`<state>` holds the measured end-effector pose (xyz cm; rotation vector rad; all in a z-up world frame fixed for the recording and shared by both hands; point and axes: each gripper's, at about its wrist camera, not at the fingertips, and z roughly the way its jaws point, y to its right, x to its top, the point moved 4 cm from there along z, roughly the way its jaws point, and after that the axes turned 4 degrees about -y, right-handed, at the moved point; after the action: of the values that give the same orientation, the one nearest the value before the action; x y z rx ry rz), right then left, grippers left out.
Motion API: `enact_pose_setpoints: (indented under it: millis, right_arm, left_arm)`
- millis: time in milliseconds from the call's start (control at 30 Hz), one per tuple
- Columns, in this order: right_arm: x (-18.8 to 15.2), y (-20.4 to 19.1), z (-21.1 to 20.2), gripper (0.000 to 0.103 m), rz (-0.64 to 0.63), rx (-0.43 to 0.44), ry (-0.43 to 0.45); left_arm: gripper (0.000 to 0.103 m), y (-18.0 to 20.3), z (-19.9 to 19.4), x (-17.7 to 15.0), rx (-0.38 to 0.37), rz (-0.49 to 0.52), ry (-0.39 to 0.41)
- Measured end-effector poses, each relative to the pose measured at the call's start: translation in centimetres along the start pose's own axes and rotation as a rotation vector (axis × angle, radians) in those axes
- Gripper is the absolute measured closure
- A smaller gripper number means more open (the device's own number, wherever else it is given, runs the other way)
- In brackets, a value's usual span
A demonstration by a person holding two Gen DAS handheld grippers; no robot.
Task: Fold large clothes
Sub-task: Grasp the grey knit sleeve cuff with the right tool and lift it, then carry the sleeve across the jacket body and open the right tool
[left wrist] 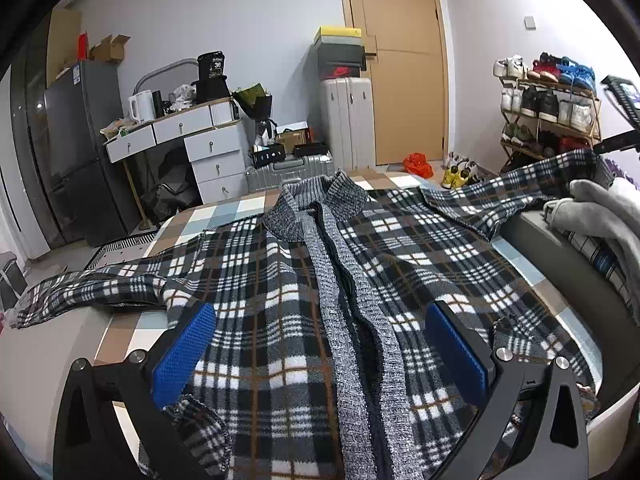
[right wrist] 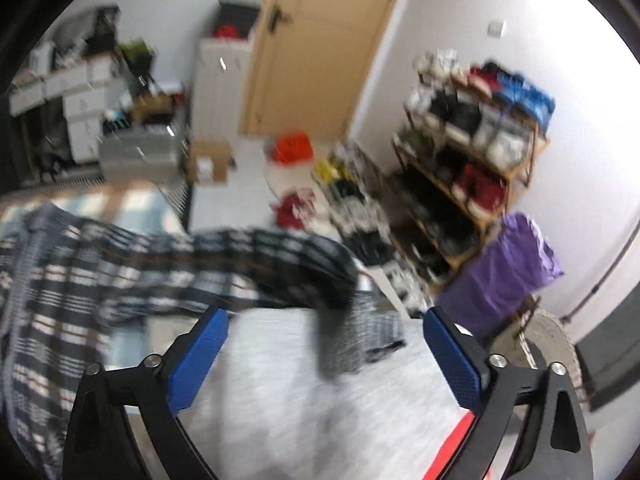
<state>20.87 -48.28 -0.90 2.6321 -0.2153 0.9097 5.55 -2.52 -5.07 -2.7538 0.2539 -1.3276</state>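
- A plaid fleece jacket with a grey knitted collar and front band is spread face up across a bed covered in a checked sheet.
- The collar is turned toward the far edge of the bed, and the hem lies nearest the left wrist camera.
- One sleeve is stretched out to the left, past the mattress edge; the other sleeve is extended to the right.
- In the blurred right wrist view, that sleeve is seen draped over a pale grey cloth.
- The left gripper is held above the lower front of the jacket, its blue pads spread wide apart and nothing clamped between them.
- The right gripper is likewise seen with jaws wide apart, above the grey cloth, with the sleeve end lying between the pads but not pinched.
- A grey garment is piled at the bed's right side.
- A wooden door, a white drawer unit and a shoe rack are seen beyond the bed.
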Motion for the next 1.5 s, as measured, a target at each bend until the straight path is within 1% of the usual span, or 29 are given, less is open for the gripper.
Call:
enact_pose_setpoints:
  millis: [33, 100, 133, 167, 200, 233, 267, 300, 333, 367, 400, 433, 500, 567, 633, 700, 733, 867, 1000, 1100, 1167, 1200, 1333, 1367, 1400, 1433, 1500]
  right_arm:
    - [0.0, 0.3, 1.5, 0.009, -0.006, -0.001, -0.044]
    - [-0.1, 1.3, 3.0, 0.011, -0.014, -0.019, -0.102]
    - [-0.3, 1.4, 4.1, 0.015, -0.023, -0.03, -0.134]
    - [-0.1, 1.7, 4.7, 0.023, -0.03, -0.042, -0.146]
    - [0.0, 2.1, 5.2, 0.029, -0.034, -0.054, -0.159]
    - [0.3, 2.6, 5.7, 0.032, -0.033, -0.053, -0.173]
    - [0.3, 3.0, 5.9, 0.042, -0.032, -0.044, -0.186]
    - [0.0, 3.2, 6.3, 0.062, -0.022, -0.045, -0.209]
    - [-0.1, 3.5, 6.5, 0.071, -0.007, -0.039, -0.234]
    - [-0.2, 3.8, 7.0, 0.084, 0.017, -0.007, -0.255]
    - [0.1, 4.1, 7.5, 0.092, 0.052, 0.039, -0.273]
    - [0.1, 4.2, 7.6, 0.094, 0.084, 0.076, -0.289]
    - [0.6, 4.7, 6.9, 0.097, 0.153, 0.154, -0.285]
    - [1.1, 5.4, 5.6, 0.097, 0.264, 0.282, -0.272]
    - [1.8, 6.2, 4.2, 0.097, 0.358, 0.376, -0.264]
    - [2.3, 6.8, 3.2, 0.097, 0.429, 0.443, -0.259]
    - [2.6, 6.9, 2.2, 0.097, 0.478, 0.494, -0.258]
    - [4.4, 6.1, -0.7, 0.097, 0.539, 0.591, -0.242]
    - [5.5, 4.7, -3.3, 0.097, 0.568, 0.624, -0.264]
    - [5.9, 2.8, -5.2, 0.097, 0.55, 0.651, -0.29]
    - [5.9, 0.9, -6.9, 0.097, 0.496, 0.658, -0.283]
    - [5.3, -0.4, -7.7, 0.097, 0.477, 0.668, -0.289]
    - [1.1, -6.0, -8.0, 0.097, 0.455, 0.791, -0.362]
    - [0.0, -7.6, -7.9, 0.097, 0.451, 0.822, -0.385]
    - [-1.8, -10.0, -7.7, 0.097, 0.45, 0.849, -0.428]
    - [-3.1, -12.1, -7.7, 0.097, 0.441, 0.896, -0.457]
    - [-4.7, -15.1, -7.8, 0.097, 0.449, 0.965, -0.482]
  left_arm:
    - [0.001, -0.1, 0.2, 0.0, 0.002, 0.005, -0.007]
    - [0.001, 0.0, 0.4, 0.0, 0.003, 0.006, 0.003]
    - [0.001, 0.0, 0.5, 0.0, 0.002, 0.005, 0.001]
    - [0.001, 0.1, 0.6, 0.0, -0.003, -0.003, 0.007]
    - [0.001, 0.1, 0.7, -0.1, -0.004, -0.001, 0.004]
    - [0.001, 0.1, 0.9, -0.1, -0.002, 0.005, 0.001]
    - [0.001, 0.1, 0.9, -0.2, -0.006, 0.006, -0.007]
    - [0.001, 0.1, 1.1, -0.2, -0.006, 0.009, -0.004]
    - [0.001, 0.3, 1.3, -0.2, -0.002, 0.016, -0.004]
    - [0.001, 0.3, 1.2, -0.2, -0.003, 0.017, -0.008]
    - [0.001, 0.3, 1.2, -0.2, -0.006, 0.016, -0.009]
    - [0.001, 0.3, 1.2, -0.2, -0.005, 0.019, -0.009]
    - [0.001, 0.4, 1.0, -0.2, -0.007, 0.021, -0.005]
    - [0.001, 0.5, 1.1, -0.1, -0.005, 0.023, 0.0]
    - [0.001, 0.6, 1.1, 0.0, -0.005, 0.022, 0.0]
    - [0.001, 0.6, 1.1, 0.1, -0.009, 0.021, 0.0]
    - [0.001, 0.5, 1.1, 0.1, -0.011, 0.019, 0.003]
    - [0.001, 0.6, 0.7, 0.5, -0.011, 0.011, 0.023]
    - [0.001, 0.2, 0.4, 0.9, -0.019, -0.006, 0.038]
    - [0.001, -0.4, 0.1, 1.0, -0.027, -0.023, 0.045]
    - [0.001, -1.0, -0.3, 1.2, -0.039, -0.037, 0.049]
    - [0.001, -1.1, -0.4, 1.1, -0.045, -0.044, 0.052]
    - [0.001, -2.5, -1.8, 1.0, -0.063, -0.069, 0.082]
    - [0.001, -3.0, -2.2, 0.9, -0.067, -0.077, 0.092]
    - [0.001, -3.2, -2.4, 0.9, -0.068, -0.082, 0.096]
    - [0.001, -3.8, -2.7, 0.9, -0.067, -0.092, 0.102]
    - [0.001, -4.6, -3.1, 0.8, -0.072, -0.112, 0.109]
